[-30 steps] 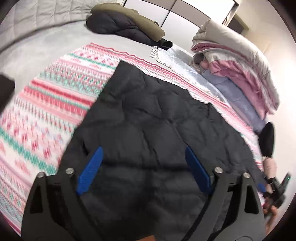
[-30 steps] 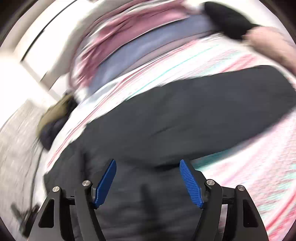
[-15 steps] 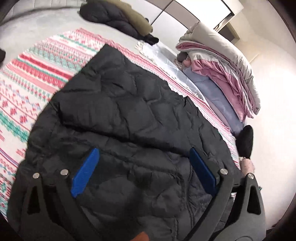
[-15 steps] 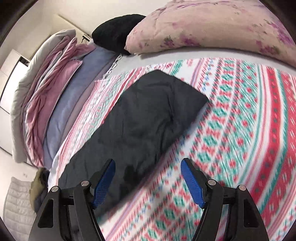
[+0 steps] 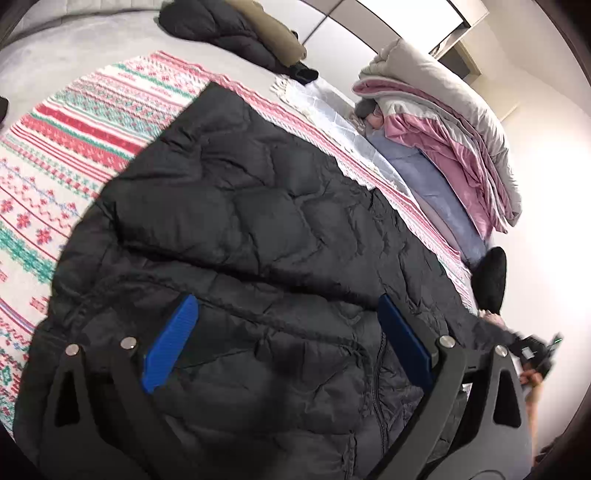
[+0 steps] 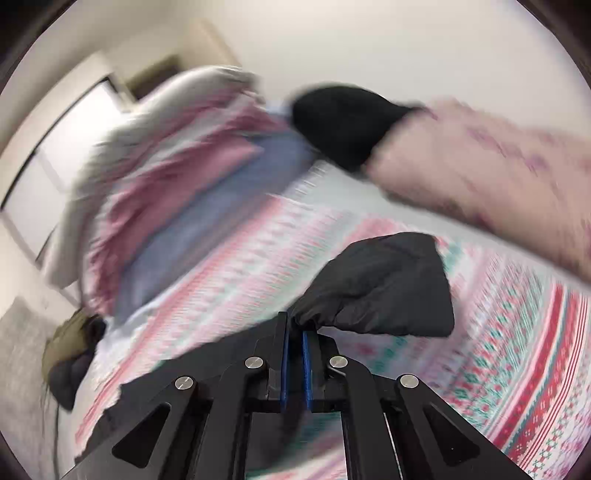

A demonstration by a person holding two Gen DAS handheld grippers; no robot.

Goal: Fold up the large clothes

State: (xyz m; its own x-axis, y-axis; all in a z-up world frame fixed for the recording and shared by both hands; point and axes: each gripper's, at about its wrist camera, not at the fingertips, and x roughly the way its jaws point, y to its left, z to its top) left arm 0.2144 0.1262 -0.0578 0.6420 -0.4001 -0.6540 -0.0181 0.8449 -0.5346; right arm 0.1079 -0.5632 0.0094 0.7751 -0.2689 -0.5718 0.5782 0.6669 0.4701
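A large black quilted jacket [image 5: 258, 229] lies spread on a pink, red and teal patterned blanket [image 5: 62, 147] on the bed. One sleeve is folded across its body. My left gripper [image 5: 288, 343] is open and empty, hovering over the jacket's front near the zipper. My right gripper [image 6: 294, 332] is shut on the end of the jacket's other sleeve [image 6: 384, 288] and holds it lifted above the blanket [image 6: 517, 350]. The right gripper also shows at the far right edge of the left wrist view [image 5: 532, 354].
A pile of folded pink, grey and blue bedding [image 5: 450, 140] lies along the far side. A dark jacket with an olive garment [image 5: 240, 33] lies at the bed's far end. A black cushion [image 6: 343, 125] and a pink floral pillow [image 6: 491, 177] lie near the sleeve.
My right gripper has shut on the sleeve end and lifted it; half a second ago it was open above the flat sleeve. The left gripper has hardly moved.
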